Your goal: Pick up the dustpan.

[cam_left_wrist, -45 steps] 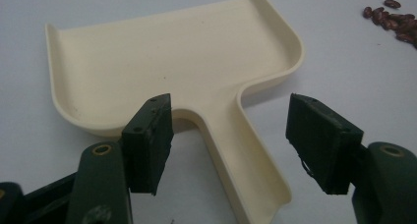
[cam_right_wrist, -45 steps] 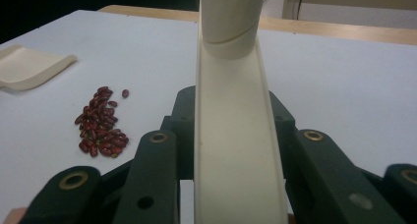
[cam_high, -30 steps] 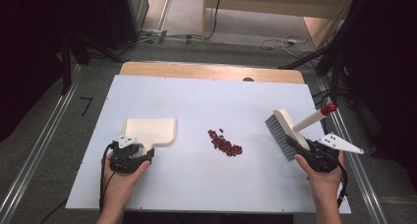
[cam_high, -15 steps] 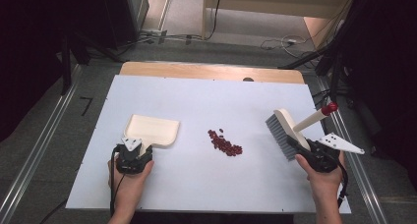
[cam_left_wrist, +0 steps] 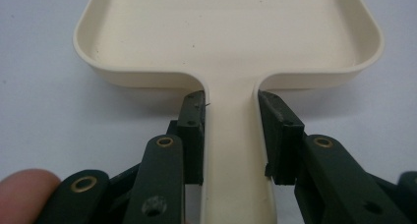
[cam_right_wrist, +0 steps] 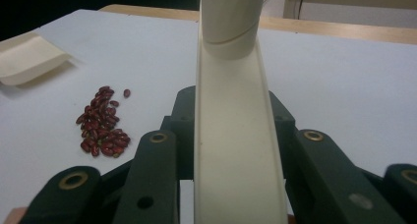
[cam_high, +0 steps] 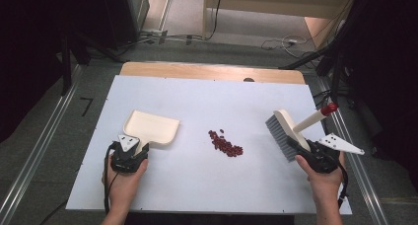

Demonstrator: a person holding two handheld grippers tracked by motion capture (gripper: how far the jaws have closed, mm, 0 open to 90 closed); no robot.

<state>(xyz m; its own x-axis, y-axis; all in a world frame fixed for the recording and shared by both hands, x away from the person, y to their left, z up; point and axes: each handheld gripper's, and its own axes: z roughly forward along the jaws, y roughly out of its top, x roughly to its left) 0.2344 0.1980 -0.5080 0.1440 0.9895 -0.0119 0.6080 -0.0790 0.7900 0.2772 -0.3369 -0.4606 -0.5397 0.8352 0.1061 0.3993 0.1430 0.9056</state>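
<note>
Lying flat on the white counter (cam_high: 207, 185), the cream dustpan (cam_high: 150, 128) has its long axis running from its handle, nearest the person, to its open mouth, which points away and slightly toward the beans. The left hand-held gripper (cam_left_wrist: 231, 130) has just been closing and now clamps the dustpan's handle between its pads. The right hand-held gripper (cam_right_wrist: 231, 135) is clenched on the brush (cam_high: 291, 131), held tilted above the counter's right side: its grey bristles face the middle, its red-tipped handle points up and right. Between the two tools, apart from both, sits a small heap of red beans (cam_high: 226, 144).
</note>
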